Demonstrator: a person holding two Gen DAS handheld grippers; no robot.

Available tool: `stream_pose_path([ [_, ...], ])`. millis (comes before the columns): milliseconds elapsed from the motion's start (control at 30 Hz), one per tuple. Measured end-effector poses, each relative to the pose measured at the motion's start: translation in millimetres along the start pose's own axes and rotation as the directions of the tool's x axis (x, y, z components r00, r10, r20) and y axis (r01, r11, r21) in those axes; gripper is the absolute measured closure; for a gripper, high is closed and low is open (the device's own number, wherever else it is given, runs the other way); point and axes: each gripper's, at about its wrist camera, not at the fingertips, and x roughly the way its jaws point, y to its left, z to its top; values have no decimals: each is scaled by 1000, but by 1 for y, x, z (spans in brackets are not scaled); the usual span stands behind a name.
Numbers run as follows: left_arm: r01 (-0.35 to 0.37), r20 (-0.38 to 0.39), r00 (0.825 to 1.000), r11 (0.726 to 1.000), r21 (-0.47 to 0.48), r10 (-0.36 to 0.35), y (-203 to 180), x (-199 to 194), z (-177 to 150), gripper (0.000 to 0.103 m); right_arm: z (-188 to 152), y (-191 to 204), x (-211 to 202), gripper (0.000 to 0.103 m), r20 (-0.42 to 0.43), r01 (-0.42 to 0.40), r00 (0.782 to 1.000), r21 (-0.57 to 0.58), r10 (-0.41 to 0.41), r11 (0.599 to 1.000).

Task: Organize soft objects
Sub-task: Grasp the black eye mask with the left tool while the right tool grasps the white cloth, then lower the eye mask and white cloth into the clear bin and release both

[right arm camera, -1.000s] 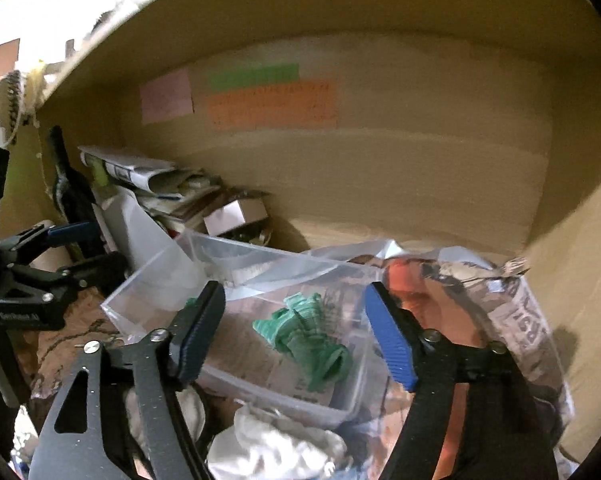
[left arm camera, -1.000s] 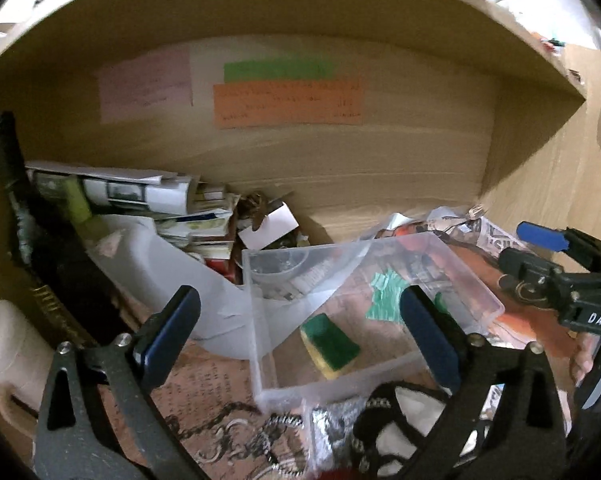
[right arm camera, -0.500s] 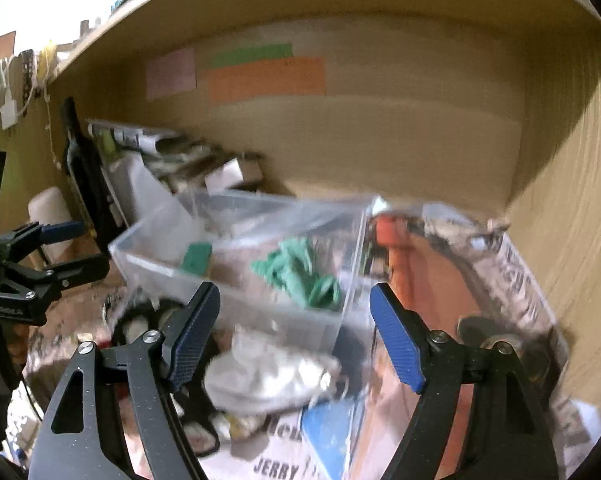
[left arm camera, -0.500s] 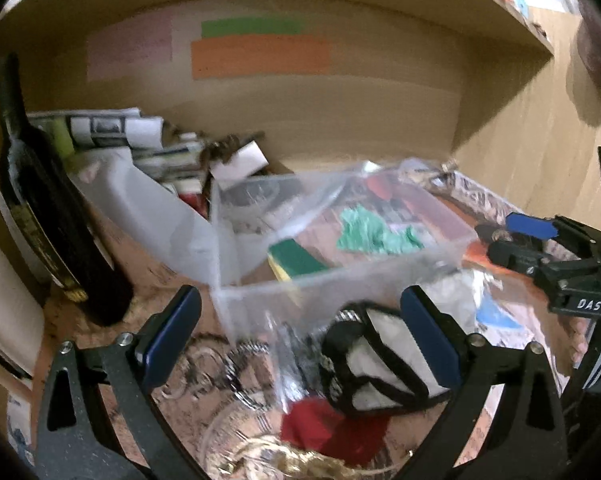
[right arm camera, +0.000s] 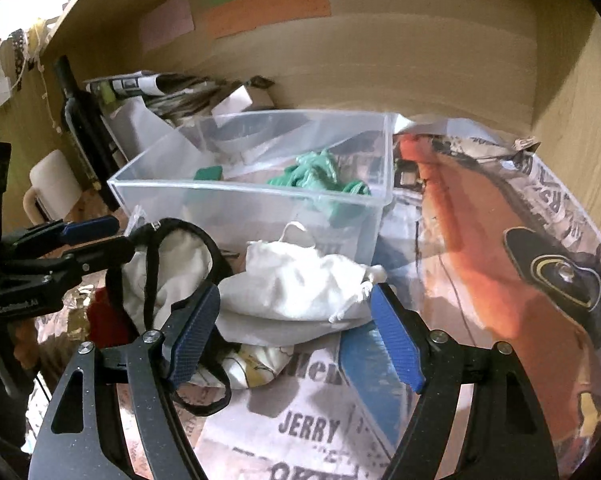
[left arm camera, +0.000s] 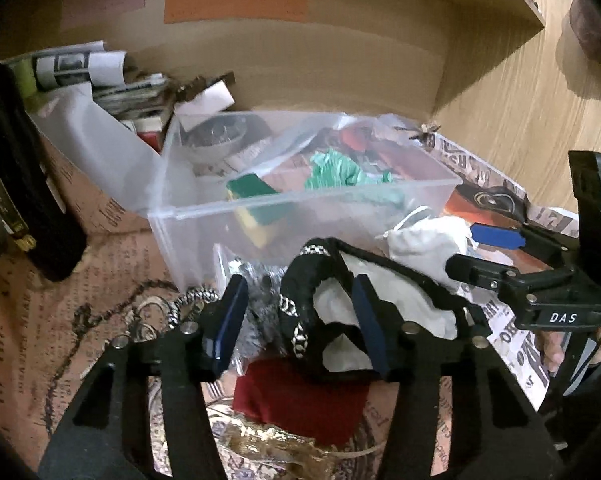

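A black-trimmed white fabric piece (left arm camera: 384, 280) lies crumpled on the newspaper-covered surface (right arm camera: 312, 428) just in front of a clear plastic bin (left arm camera: 204, 216), its black strap (left arm camera: 300, 300) looping upward between the blue pads of the left gripper (left arm camera: 298, 322). The left gripper's fingers stand at a narrowed gap on either side of this strap; whether the pads actually press it cannot be told. Immediately to the right of that piece, and touching the bin's front wall, lies a white drawstring pouch (right arm camera: 300, 284). The right gripper (right arm camera: 296, 334) is spread wide, its pads on either side of the pouch's near edge and apart from it, holding nothing. Inside the bin rest a crumpled green cloth (right arm camera: 316, 172) toward the right and a green-and-yellow sponge (left arm camera: 256, 200) toward the left. In front of the fabric piece, nearest the left wrist camera, lies a dark red cloth (left arm camera: 296, 400), with a metal chain (left arm camera: 188, 300) and a crinkled clear bag to its left. A dark bottle (right arm camera: 76, 120) stands upright to the left of the bin, with a stack of papers (left arm camera: 100, 72) behind it against the wooden back panel, which bears orange (right arm camera: 268, 8), green and pink paper notes. An orange printed sheet (right arm camera: 480, 240) lies to the right of the bin.
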Motion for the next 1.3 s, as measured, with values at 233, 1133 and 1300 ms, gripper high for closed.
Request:
stream_pose_path([
  [233,9,-23,1000,1000,-9,-9,1,12,-4,68,-2,-4,12,33,-40,-28,999,25,29,999],
  [1133,-36,245,969,999,14,31,-7,-61,33,85,14,-5,-56,87,169,-24,985,21,21,999],
  [1300,-55,306,950,998,-11,55,1,-70,52,85,28,-3,-69,87,230,-23,973,5,21,1000],
])
